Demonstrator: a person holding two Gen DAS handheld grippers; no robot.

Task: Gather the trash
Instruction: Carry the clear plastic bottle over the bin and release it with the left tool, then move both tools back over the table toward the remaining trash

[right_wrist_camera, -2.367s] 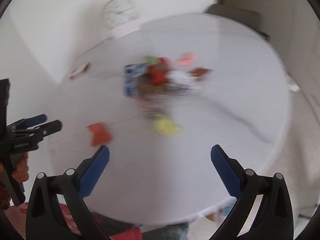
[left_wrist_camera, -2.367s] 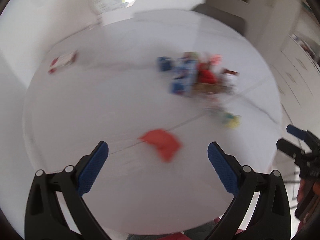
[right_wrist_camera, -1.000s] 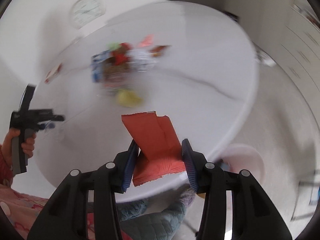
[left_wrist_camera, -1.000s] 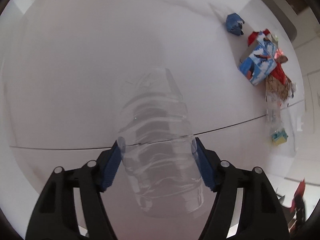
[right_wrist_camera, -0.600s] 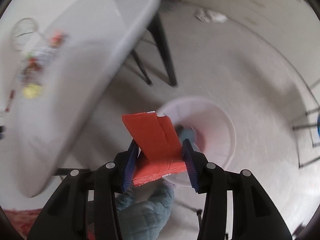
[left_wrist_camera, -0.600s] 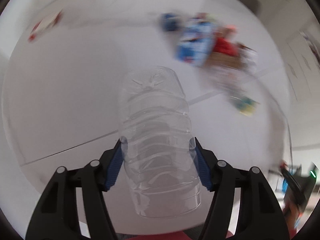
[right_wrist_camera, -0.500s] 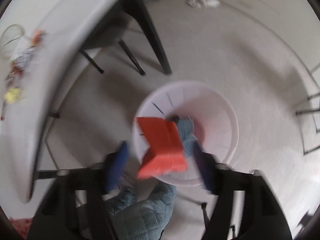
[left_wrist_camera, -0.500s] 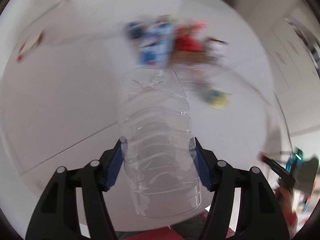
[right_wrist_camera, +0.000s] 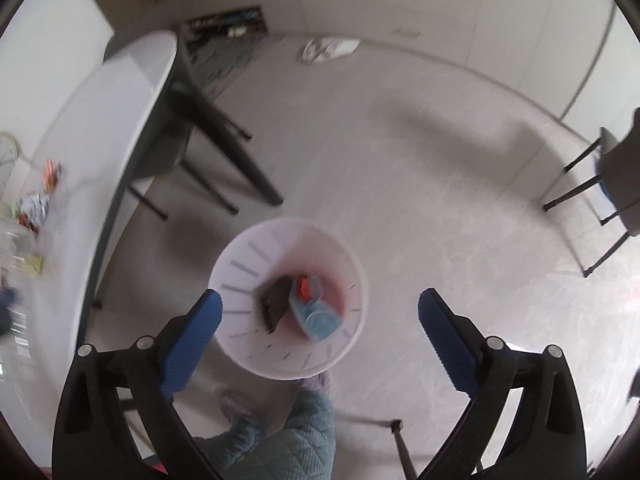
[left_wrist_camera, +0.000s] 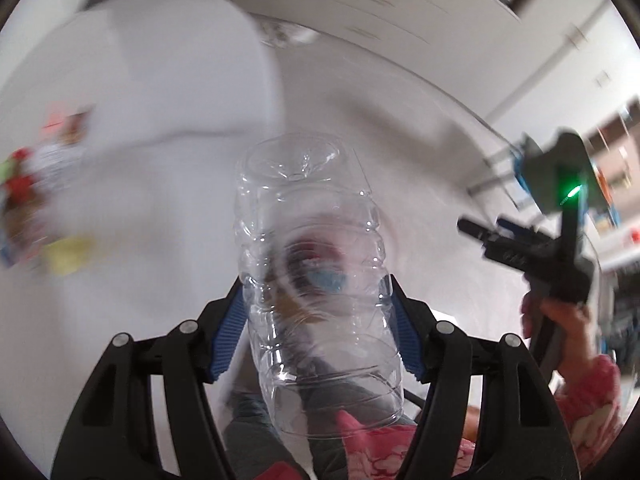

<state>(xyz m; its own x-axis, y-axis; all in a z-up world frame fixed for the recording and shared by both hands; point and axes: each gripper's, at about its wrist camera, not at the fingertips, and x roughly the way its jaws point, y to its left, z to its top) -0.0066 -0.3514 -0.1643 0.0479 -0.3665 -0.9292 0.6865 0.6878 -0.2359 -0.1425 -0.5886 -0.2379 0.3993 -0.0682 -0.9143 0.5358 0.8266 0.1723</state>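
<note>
My left gripper (left_wrist_camera: 318, 338) is shut on a clear plastic bottle (left_wrist_camera: 316, 264), which stands up between the blue pads and fills the middle of the left wrist view. My right gripper (right_wrist_camera: 320, 320) is open and empty, held above a white trash bin (right_wrist_camera: 240, 268) on the floor. Inside the bin lie a dark wrapper (right_wrist_camera: 274, 300), a blue piece (right_wrist_camera: 318, 318) and a bit of red. Through the bottle the bin's contents show blurred. More trash (left_wrist_camera: 36, 188) lies on the white table (left_wrist_camera: 152, 92) at the left.
The right gripper and the hand holding it (left_wrist_camera: 552, 256) show at the right of the left wrist view. The table's edge and dark legs (right_wrist_camera: 224, 128) stand left of the bin. A chair (right_wrist_camera: 608, 184) stands at the right. My legs (right_wrist_camera: 288, 428) are below the bin.
My right gripper has opened and dropped the red wrapper into the bin. My left gripper has swung the bottle off the table toward the bin.
</note>
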